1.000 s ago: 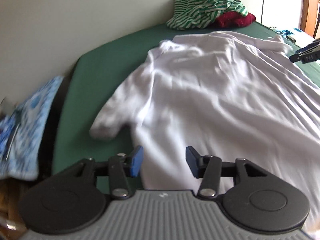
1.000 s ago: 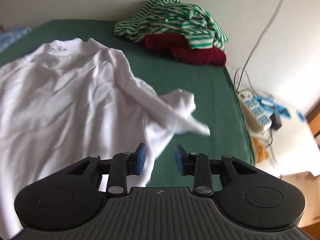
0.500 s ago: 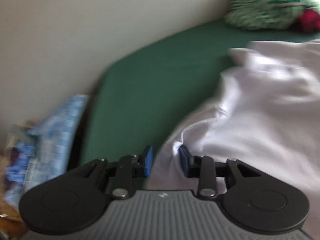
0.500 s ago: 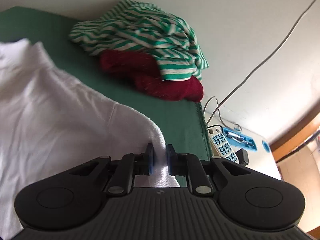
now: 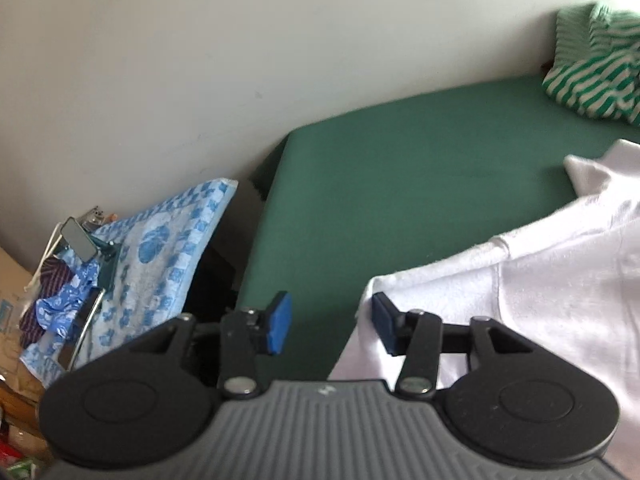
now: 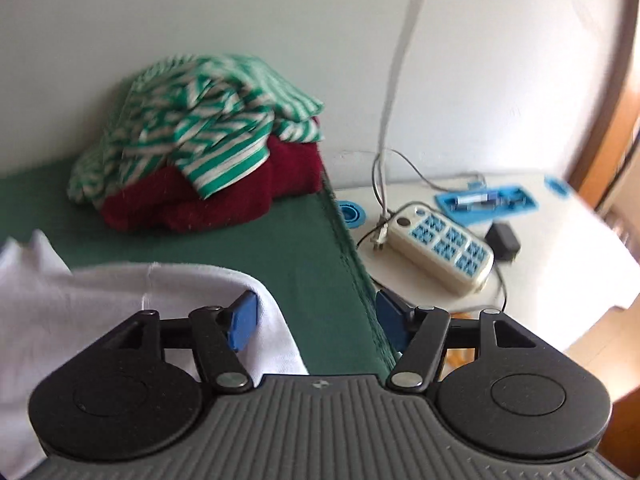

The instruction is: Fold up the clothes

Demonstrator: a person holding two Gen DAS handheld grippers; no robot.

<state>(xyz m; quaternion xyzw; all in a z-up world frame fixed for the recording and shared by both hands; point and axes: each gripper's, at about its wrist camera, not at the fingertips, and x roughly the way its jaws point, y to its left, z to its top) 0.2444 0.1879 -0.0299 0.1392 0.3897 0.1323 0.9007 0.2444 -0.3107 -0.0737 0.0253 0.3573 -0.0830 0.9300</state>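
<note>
Jaws on our left gripper [image 5: 326, 322] and right gripper [image 6: 316, 320] gape wide, gripping nothing. We see the white shirt [image 5: 540, 280] spread on the green bed [image 5: 400, 168], each gripper at one edge of it.

Half a second ago, pinched on the white shirt [image 6: 80, 312]; now right gripper [image 6: 316, 320] wide open, sleeve edge let go, lying folded over by the left pad at lower left of the frame. Left gripper [image 5: 330, 322] also opened wide from a narrow gap, shirt [image 5: 540, 280] edge now by the right pad, lower right. No more blur from moving.
</note>
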